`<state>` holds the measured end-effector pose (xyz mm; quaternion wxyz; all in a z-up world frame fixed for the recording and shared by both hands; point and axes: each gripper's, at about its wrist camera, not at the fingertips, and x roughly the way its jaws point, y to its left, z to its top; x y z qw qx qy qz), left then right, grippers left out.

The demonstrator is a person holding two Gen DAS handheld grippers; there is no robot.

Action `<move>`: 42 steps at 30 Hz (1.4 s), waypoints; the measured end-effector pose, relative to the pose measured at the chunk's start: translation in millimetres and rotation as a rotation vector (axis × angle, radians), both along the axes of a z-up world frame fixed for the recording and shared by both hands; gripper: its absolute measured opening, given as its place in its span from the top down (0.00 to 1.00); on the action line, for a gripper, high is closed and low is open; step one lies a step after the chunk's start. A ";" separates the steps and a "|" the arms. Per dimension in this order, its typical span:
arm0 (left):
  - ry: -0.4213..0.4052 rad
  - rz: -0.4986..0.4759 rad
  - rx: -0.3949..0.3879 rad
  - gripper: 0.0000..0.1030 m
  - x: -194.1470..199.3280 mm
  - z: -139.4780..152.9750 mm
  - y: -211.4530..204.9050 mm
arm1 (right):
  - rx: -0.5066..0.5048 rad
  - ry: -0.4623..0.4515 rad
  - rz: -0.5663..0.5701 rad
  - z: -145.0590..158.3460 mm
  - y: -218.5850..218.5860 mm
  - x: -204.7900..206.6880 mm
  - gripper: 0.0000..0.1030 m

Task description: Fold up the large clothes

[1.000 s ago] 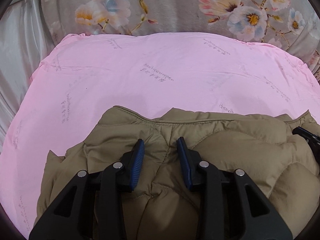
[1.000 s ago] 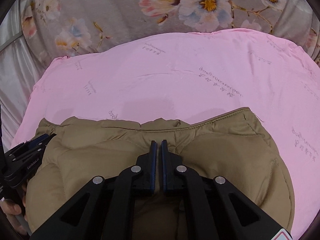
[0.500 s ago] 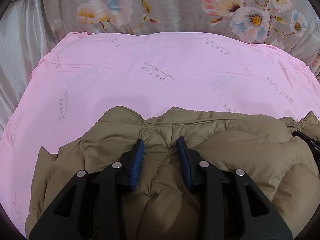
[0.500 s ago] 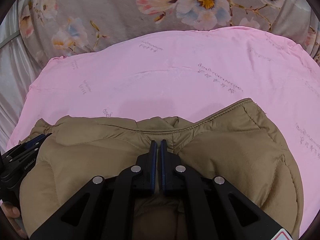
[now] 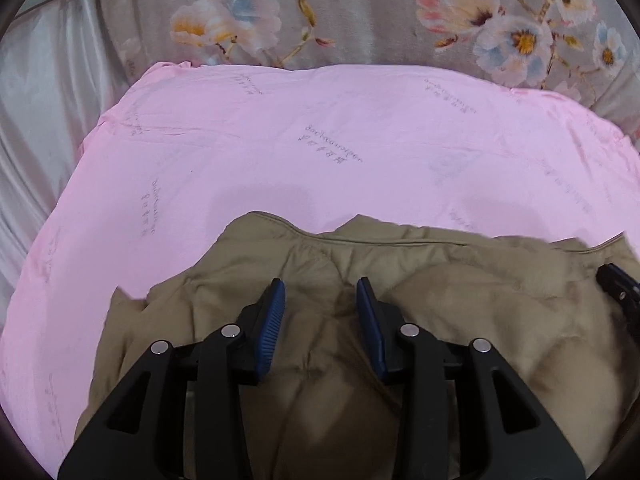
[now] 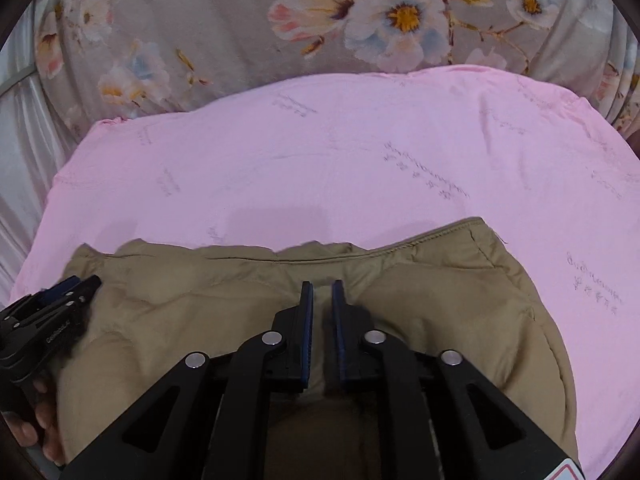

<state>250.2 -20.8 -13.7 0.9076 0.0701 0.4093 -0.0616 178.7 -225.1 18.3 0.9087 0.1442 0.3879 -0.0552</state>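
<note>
Left claw (image 5: pixel 320 292) parted over jacket (image 5: pixel 460 300) — puffy, quilted.

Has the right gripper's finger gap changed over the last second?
Yes. The right gripper, earlier shut on the tan jacket, now shows a narrow gap; the pink sheet behind looks unmoved.

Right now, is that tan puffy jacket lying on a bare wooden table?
No: in the left wrist view the quilted tan jacket lies on a pink sheet, with a floral fabric beyond it.
</note>
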 end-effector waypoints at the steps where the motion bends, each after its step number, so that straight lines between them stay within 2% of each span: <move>1: -0.005 -0.011 -0.026 0.65 -6.2 7.7 -2.2 | 0.004 -0.019 0.013 9.0 7.6 -2.9 0.87; 4: -0.036 -0.049 -0.024 0.63 -23.4 26.5 -22.1 | -0.007 -0.040 0.085 26.6 35.8 -2.7 0.87; 8: -0.024 -0.057 -0.024 0.63 -28.8 20.3 -40.5 | -0.020 0.003 0.115 8.3 54.3 4.7 0.88; 11: 0.006 -0.032 -0.041 0.62 -23.4 2.9 -36.1 | 0.034 0.025 0.110 -15.1 45.7 2.9 0.89; 16: -0.027 -0.015 -0.035 0.55 -22.7 -8.2 -35.1 | 0.034 0.032 0.113 -24.2 46.2 2.1 0.91; 19: -0.046 -0.012 -0.019 0.54 -24.0 -13.0 -37.7 | 0.000 0.030 0.112 -27.2 52.1 2.9 0.91; 24: -0.019 -0.005 -0.016 0.53 -20.9 -18.1 -38.9 | 0.017 0.031 0.110 -33.1 49.8 4.8 0.91; 42: -0.009 -0.004 -0.008 0.52 -19.4 -19.6 -40.3 | 0.039 0.017 0.107 -35.6 45.1 5.5 0.92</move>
